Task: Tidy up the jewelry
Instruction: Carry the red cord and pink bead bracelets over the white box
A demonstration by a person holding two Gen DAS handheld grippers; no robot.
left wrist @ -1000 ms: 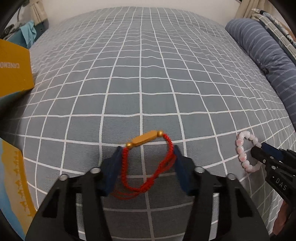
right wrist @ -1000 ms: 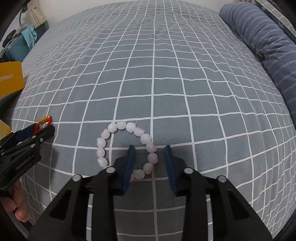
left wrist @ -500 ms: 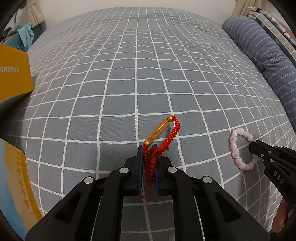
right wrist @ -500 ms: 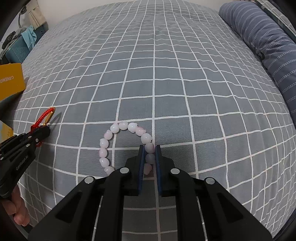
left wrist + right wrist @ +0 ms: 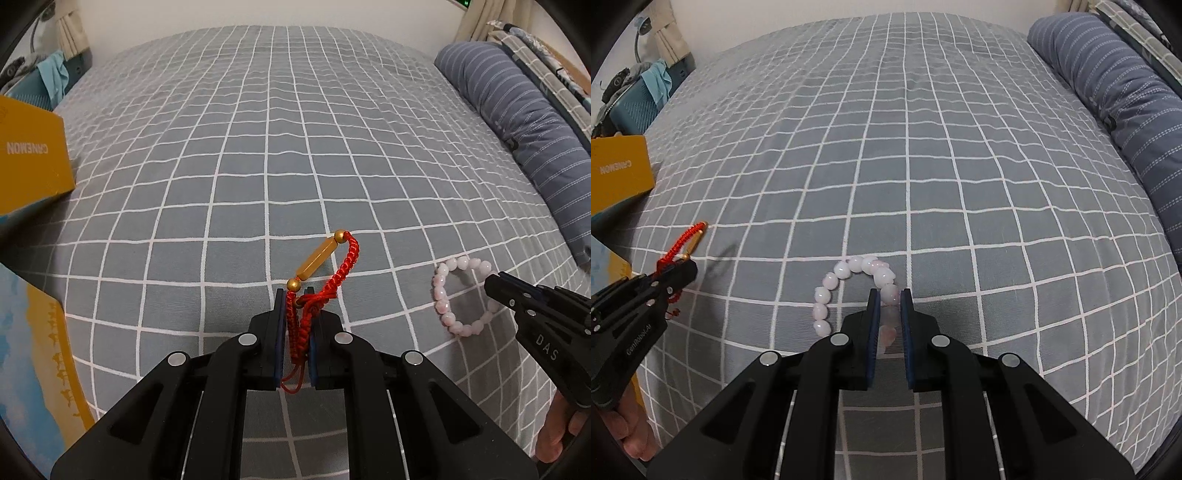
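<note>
A red braided bracelet (image 5: 341, 273) with a long gold bead is pinched between the pads of my left gripper (image 5: 297, 295), which is shut on it; its loop sticks up beyond the tips, off the bedspread. To the right, my right gripper (image 5: 889, 295) is shut on a pink bead bracelet (image 5: 842, 273), whose free part still rests on the grey checked bedspread (image 5: 923, 166). In the left wrist view the pink bead bracelet (image 5: 443, 295) and the right gripper (image 5: 496, 282) show at the right edge. In the right wrist view the left gripper (image 5: 689, 267) holds the red bracelet (image 5: 683, 242) at the left.
A yellow box (image 5: 29, 162) stands at the left edge of the bed, with a yellow and blue printed card (image 5: 33, 354) nearer at the left. A blue striped pillow (image 5: 524, 125) lies along the right side. A blue case (image 5: 639, 103) sits beyond the far left corner.
Both grippers closed: the left on the red bracelet, the right on the pink beads. The left then rose slightly, lifting the red bracelet's loop off the bedspread.
</note>
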